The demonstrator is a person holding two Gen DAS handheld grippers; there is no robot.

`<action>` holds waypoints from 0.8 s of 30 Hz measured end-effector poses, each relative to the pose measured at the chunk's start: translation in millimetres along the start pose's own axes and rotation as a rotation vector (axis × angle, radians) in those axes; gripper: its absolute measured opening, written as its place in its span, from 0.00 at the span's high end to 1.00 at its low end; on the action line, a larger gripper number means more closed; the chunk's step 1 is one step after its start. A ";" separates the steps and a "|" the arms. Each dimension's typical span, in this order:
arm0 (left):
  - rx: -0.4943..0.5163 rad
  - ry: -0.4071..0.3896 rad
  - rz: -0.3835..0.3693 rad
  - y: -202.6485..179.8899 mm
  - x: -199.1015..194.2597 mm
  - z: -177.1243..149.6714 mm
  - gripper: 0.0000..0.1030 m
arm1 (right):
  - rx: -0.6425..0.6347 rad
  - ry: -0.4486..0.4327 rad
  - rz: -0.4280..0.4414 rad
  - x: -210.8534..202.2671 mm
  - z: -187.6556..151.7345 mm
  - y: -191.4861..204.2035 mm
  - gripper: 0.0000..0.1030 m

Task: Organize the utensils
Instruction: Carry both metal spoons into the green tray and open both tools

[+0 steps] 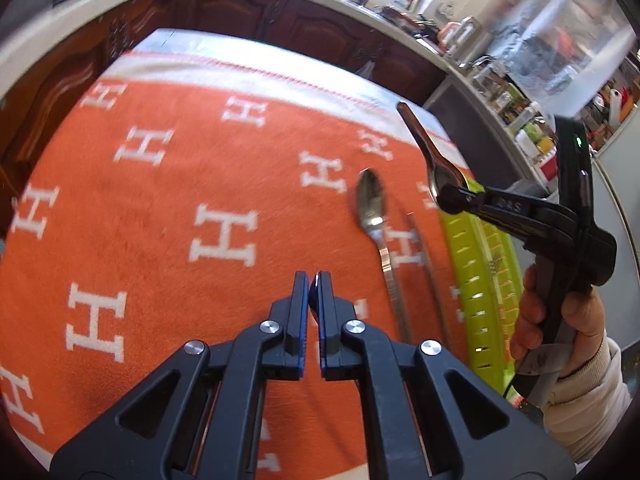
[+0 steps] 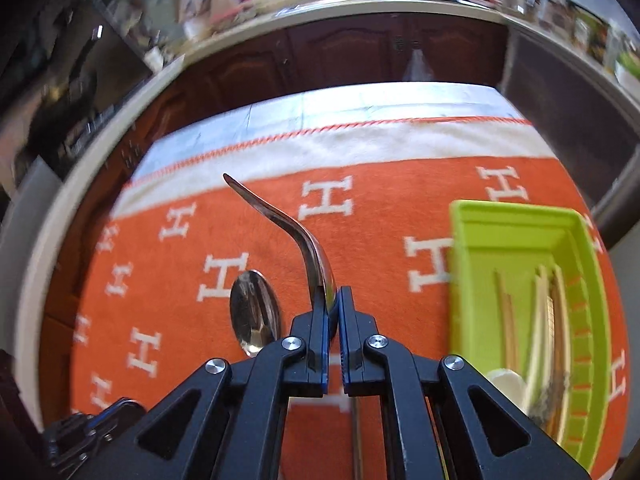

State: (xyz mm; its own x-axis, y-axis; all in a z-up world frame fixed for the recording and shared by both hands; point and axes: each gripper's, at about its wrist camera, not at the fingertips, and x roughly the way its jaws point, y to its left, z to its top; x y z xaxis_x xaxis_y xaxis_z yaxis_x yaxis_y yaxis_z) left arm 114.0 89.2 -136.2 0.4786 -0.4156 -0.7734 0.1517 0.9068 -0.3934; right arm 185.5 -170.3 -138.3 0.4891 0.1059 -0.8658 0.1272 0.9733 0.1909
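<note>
My right gripper (image 2: 334, 296) is shut on the bowl of a metal spoon (image 2: 280, 220), whose curved handle points up and away, above the cloth. In the left wrist view the right gripper (image 1: 452, 196) holds this spoon (image 1: 420, 140) in the air beside the lime-green tray (image 1: 472, 248). A second spoon (image 1: 372, 204) lies flat on the orange cloth, bowl away from me; its bowl (image 2: 254, 312) shows left of the right fingers. My left gripper (image 1: 313, 280) is shut with nothing in it, above the cloth left of the lying spoon.
The green tray (image 2: 516, 210) at the right holds chopsticks (image 2: 508, 320) and other utensils. A thin stick (image 1: 424, 256) lies on the cloth between the lying spoon and the tray. An orange cloth (image 1: 180, 184) with white H letters covers the table. Dark cabinets and a cluttered counter stand behind.
</note>
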 end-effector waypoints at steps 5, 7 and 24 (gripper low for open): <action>0.097 -0.023 -0.038 -45.6 -17.6 18.1 0.98 | 0.092 -0.025 0.040 -56.7 -1.8 -47.0 0.96; 0.146 -0.032 -0.051 -71.3 -21.1 25.6 0.98 | 0.126 -0.029 0.030 -76.7 -2.7 -71.4 0.96; 0.458 0.165 -0.039 -242.5 78.3 7.6 0.98 | 0.331 0.102 0.076 -76.0 -28.5 -187.3 0.96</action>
State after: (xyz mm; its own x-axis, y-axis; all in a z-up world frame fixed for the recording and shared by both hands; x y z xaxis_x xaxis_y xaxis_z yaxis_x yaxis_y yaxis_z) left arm 121.2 -162.7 -97.6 0.3274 -0.4222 -0.8453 0.5498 0.8127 -0.1930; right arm 99.9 -354.9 -121.5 0.4214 0.2116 -0.8818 0.3743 0.8451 0.3816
